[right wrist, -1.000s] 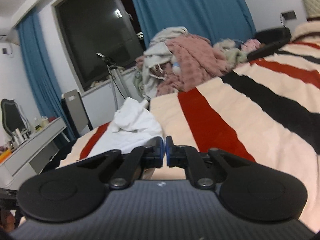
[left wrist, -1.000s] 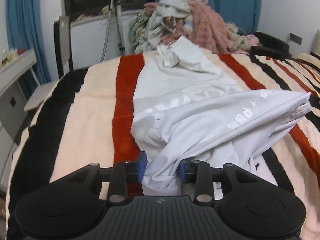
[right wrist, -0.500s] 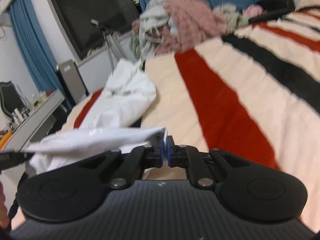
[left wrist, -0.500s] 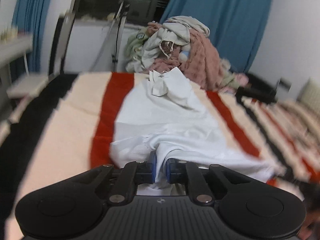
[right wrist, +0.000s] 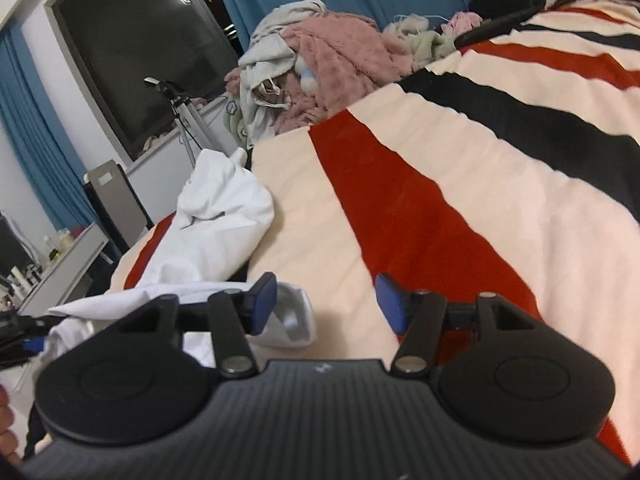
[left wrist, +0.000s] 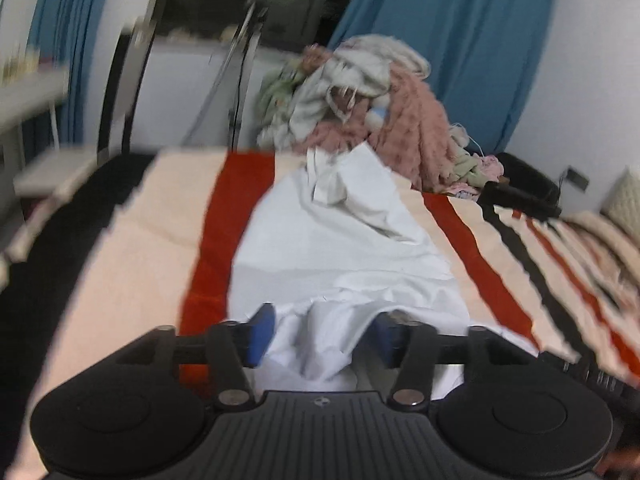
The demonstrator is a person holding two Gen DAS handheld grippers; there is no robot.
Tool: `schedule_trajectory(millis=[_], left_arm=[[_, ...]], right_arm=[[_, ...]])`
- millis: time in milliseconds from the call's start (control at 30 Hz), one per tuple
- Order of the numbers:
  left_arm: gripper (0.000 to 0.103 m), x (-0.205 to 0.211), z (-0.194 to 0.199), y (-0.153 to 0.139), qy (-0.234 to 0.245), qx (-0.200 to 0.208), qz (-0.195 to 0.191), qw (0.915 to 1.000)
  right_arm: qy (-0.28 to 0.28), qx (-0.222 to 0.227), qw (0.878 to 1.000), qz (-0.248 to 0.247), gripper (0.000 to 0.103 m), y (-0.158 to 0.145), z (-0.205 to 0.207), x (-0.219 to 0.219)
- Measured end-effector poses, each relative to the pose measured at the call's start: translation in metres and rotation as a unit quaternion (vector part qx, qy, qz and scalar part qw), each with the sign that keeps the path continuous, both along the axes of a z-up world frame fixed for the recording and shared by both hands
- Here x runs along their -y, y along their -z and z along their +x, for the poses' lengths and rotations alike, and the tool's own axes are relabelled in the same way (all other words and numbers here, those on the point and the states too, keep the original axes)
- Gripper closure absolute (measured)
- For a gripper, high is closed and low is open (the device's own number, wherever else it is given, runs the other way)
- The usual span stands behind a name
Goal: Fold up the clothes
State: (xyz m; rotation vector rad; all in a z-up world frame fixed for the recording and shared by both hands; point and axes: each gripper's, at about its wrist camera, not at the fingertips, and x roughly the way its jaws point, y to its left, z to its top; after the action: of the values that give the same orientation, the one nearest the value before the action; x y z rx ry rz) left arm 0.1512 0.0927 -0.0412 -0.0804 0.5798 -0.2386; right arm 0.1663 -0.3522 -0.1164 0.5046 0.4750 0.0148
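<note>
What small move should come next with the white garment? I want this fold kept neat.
Probably draw both grippers back. The left gripper is opening with a loose ridge of the white garment between its pads; the right gripper is opening beside the garment's edge, which lies on the striped blanket.

No readable text, label, brand or number is found in either view; a small emblem on each gripper housing is too small to be made out.
</note>
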Motion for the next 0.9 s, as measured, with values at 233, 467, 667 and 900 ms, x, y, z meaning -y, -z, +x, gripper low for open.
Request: schedule_trajectory(millis=[233, 467, 667, 900], left_arm=[[0.029, 0.004, -0.068, -0.034, 0.015, 0.124, 0.047, 0.9911], [0.034, 0.028, -0.087, -0.04, 0.078, 0.148, 0.052, 0.9846], [0.049, 0.112, -0.093, 0.02, 0.205, 0.122, 0.231, 0.9433], [0.075, 0.16, -0.061, 0.091, 0.224, 0.129, 0.384, 0.8864]], right_arm=[[-0.021, -0.049, 0.998, -0.03, 0.045, 0.012, 0.008, -0.014], [-0.011, -0.045, 0.998, -0.039, 0.045, 0.011, 0.007, -0.011], [0.008, -0.046, 0.999, -0.027, 0.045, 0.011, 0.007, -0.004], [0.008, -0.055, 0.998, -0.036, 0.045, 0.018, 0.014, -0.004]])
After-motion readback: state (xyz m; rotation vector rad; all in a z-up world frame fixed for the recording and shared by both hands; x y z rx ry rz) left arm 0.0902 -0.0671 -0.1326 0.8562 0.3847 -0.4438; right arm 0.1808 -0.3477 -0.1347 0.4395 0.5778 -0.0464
